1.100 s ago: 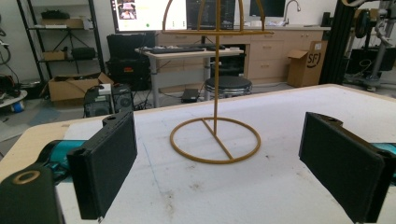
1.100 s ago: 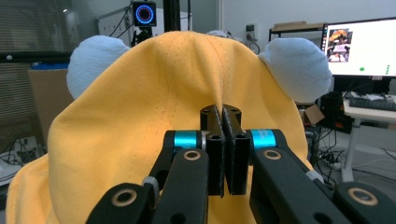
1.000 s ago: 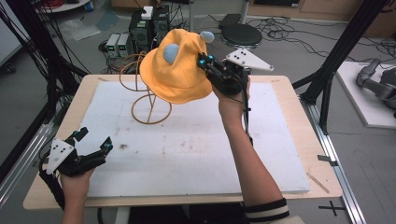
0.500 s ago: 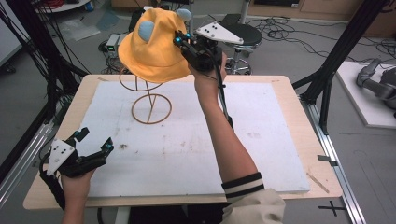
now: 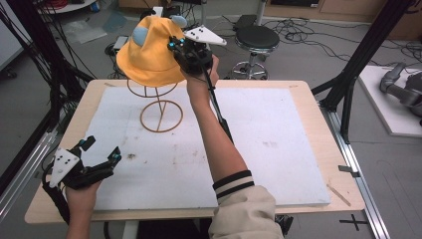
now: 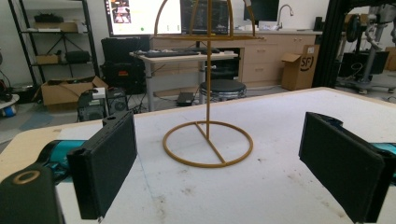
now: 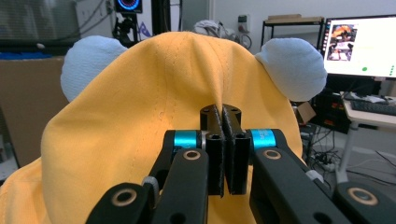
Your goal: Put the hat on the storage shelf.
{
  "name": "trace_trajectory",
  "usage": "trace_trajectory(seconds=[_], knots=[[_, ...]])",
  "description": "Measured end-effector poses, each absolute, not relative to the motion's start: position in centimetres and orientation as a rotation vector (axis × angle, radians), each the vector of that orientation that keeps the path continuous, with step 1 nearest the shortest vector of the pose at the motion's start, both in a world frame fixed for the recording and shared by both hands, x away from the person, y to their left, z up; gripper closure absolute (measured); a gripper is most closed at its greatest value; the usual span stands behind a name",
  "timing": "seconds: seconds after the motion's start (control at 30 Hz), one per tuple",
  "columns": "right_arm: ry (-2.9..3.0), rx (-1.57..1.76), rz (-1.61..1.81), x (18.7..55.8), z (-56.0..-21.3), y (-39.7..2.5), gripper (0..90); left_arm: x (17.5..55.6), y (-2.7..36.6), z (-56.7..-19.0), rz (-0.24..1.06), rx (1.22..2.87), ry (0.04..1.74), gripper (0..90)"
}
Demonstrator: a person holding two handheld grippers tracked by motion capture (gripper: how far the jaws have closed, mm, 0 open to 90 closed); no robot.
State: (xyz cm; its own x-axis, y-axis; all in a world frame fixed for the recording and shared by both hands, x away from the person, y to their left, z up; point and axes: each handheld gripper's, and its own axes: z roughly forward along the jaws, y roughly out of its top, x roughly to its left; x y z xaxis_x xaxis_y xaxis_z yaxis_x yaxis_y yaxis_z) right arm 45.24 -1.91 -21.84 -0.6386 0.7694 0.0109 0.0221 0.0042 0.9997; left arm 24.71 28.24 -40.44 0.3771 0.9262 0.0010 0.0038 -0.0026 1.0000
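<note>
1. Two grippers were at work. Far left in the high view, the left gripper [image 5: 102, 162] sat low at the near-left corner of the white board [image 5: 278, 149], its jaws spread wide apart with nothing between them; the left gripper view showed bare board in the gap.
2. Just right of it and farther back, the gold wire stand [image 5: 160, 112] stood upright on the board, ring base flat and thin stem rising. In the left gripper view the stand [image 6: 208, 140] was cut off at the top edge, so its upper hoop could only partly be seen.
3. Above the stand, the yellow hat [image 5: 149, 52] with two pale blue ears hung in the air, hiding most of the stand's upper hoop; whether the cloth touched the wire could not be told.
4. At the hat's right side, the right gripper [image 5: 175, 46] had its jaws pressed together on a fold of the hat [image 7: 140, 140], pinching the cloth in the right gripper view.
5. A cardboard box [image 6: 299, 70] beyond the table read "SF". No containers held anything.
</note>
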Motion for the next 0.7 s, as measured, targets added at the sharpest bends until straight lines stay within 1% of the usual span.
trace_trajectory(seconds=[0.2,0.7], knots=[[1.726,0.844,1.665,46.2,-23.2,-0.7,89.5,24.8,28.3,-40.4,0.914,1.374,0.922,11.8],[1.808,0.863,1.574,46.6,-25.5,1.9,89.3,24.6,28.6,-40.4,0.913,1.356,0.928,11.8]])
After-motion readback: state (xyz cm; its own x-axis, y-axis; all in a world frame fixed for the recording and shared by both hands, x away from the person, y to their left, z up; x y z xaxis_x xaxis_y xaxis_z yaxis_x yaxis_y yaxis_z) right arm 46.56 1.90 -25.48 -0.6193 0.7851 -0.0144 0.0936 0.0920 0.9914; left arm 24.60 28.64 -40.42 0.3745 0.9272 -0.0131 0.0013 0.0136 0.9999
